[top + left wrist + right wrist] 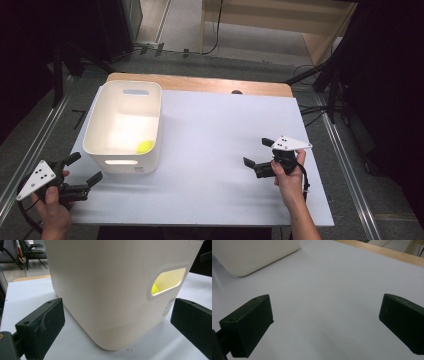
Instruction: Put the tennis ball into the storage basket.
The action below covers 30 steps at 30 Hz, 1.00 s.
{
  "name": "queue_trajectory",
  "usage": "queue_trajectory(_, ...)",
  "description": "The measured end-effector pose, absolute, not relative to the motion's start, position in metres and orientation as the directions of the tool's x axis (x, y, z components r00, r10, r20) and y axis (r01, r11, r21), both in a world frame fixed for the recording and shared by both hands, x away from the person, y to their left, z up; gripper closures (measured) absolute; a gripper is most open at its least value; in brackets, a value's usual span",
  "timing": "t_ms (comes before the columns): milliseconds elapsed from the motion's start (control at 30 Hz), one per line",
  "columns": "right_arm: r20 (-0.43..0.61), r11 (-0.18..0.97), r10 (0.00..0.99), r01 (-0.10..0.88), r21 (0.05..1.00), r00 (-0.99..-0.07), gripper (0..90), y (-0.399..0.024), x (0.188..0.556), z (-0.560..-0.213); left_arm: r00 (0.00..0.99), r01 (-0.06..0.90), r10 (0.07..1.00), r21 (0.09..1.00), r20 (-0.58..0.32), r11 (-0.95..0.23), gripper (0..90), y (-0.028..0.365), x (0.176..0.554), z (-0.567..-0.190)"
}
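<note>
Ball [145,146] lies in bin [95,131]; left gripper [85,170] and right gripper [258,152] jaws spread.

White bin [102,135] w/ yellow ball [145,146], both grippers' jaws apart

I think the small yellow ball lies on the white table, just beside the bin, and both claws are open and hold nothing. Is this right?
Not quite. The yellow ball lies inside the white bin, near its front right corner, not on the table; the high view shows this. The rest holds: the left claw and the right claw are open and hold nothing.
</note>
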State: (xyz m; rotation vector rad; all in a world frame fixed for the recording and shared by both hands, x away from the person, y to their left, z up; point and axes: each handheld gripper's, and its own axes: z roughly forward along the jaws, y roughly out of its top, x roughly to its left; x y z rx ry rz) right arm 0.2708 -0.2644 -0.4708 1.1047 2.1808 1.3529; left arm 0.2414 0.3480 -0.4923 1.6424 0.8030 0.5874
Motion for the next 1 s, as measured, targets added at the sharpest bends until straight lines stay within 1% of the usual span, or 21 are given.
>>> queue_trajectory(333, 0.119, 0.185, 0.791, 0.422, 0.888, -0.599, 0.0, -0.289, 0.251, -0.486, 0.639, 0.193, 0.768, 0.975, -0.039, -0.110, 0.0, 0.348, 0.241, -0.492)
queue_trajectory(567, 0.151, 0.130, 0.809, 0.424, 0.896, -0.567, 0.0, -0.307, 0.236, -0.495, 0.638, 0.192, 0.769, 0.975, -0.040, -0.109, 0.0, 0.348, 0.241, -0.492)
queue_trajectory(800, 0.181, 0.073, 0.835, 0.430, 0.900, -0.519, 0.0, -0.327, 0.221, -0.505, 0.637, 0.191, 0.770, 0.976, -0.040, -0.108, 0.0, 0.348, 0.241, -0.492)
queue_trajectory(1000, 0.183, 0.040, 0.854, 0.412, 0.910, -0.486, 0.0, -0.348, 0.207, -0.513, 0.637, 0.190, 0.770, 0.976, -0.041, -0.105, 0.0, 0.349, 0.241, -0.492)
